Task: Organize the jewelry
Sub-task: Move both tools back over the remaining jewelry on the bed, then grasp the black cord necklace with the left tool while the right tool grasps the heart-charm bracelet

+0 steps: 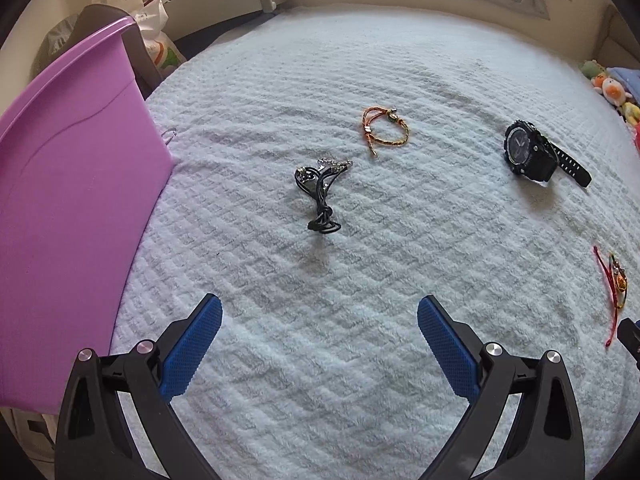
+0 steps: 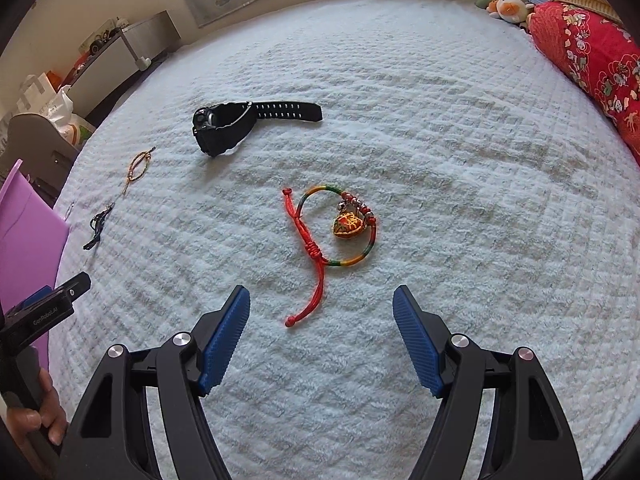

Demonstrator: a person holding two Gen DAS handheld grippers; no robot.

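Observation:
Jewelry lies on a white quilted bed. A black cord necklace (image 1: 319, 196) lies ahead of my open, empty left gripper (image 1: 319, 310). Beyond it is an orange braided bracelet (image 1: 385, 128), and at the right a black watch (image 1: 536, 154). A red and multicolour bracelet with a charm (image 2: 340, 228) lies just ahead of my open, empty right gripper (image 2: 321, 300); it also shows at the right edge of the left wrist view (image 1: 614, 284). The watch (image 2: 228, 124), orange bracelet (image 2: 138, 168) and black necklace (image 2: 96, 228) show further left in the right wrist view.
A purple plastic box (image 1: 68, 208) stands at the bed's left edge, also in the right wrist view (image 2: 24, 232). A red floral pillow (image 2: 592, 60) and plush toys (image 2: 508, 6) lie at the far right. Furniture and bags (image 1: 156, 36) stand beyond the bed.

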